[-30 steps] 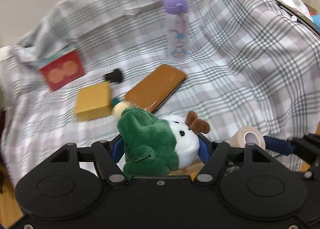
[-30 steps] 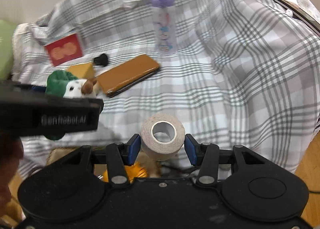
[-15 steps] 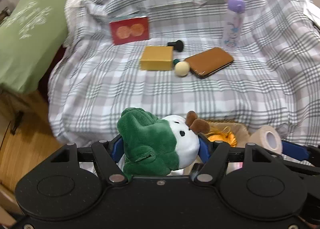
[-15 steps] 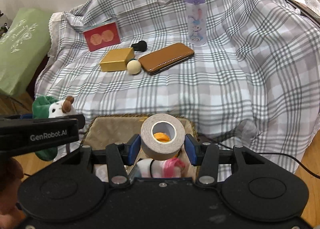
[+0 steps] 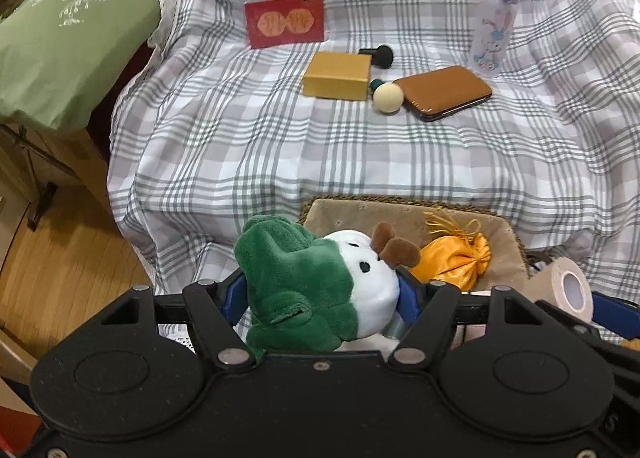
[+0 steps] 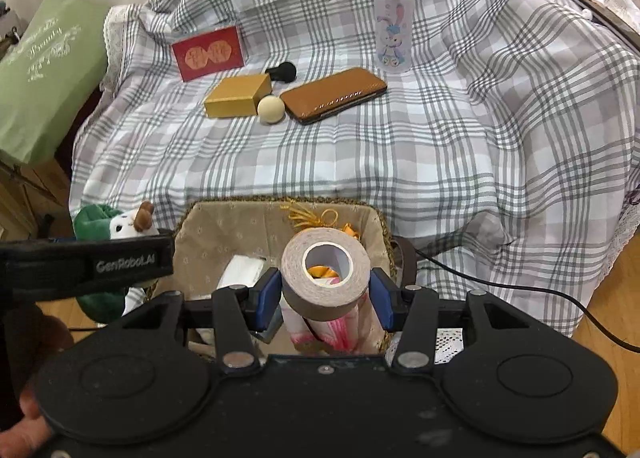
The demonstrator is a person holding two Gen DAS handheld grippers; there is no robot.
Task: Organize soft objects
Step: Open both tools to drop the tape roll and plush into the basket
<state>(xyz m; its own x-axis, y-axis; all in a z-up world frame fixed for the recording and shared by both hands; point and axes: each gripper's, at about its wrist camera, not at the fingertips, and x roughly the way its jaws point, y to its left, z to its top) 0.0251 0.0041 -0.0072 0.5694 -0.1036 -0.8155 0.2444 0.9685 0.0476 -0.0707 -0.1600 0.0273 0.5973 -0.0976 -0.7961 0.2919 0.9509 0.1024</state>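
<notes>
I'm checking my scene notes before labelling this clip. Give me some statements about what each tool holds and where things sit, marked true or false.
1. The left tool grips a green and white plush toy. True.
2. The right tool is empty. False: it grips a tape roll.
3. The orange pouch lies on the plaid cloth. False: it is in the basket.
4. The purple-capped bottle stands upright. True.

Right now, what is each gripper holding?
Left gripper: shut on the green-and-white plush toy.
Right gripper: shut on the tape roll.
</notes>
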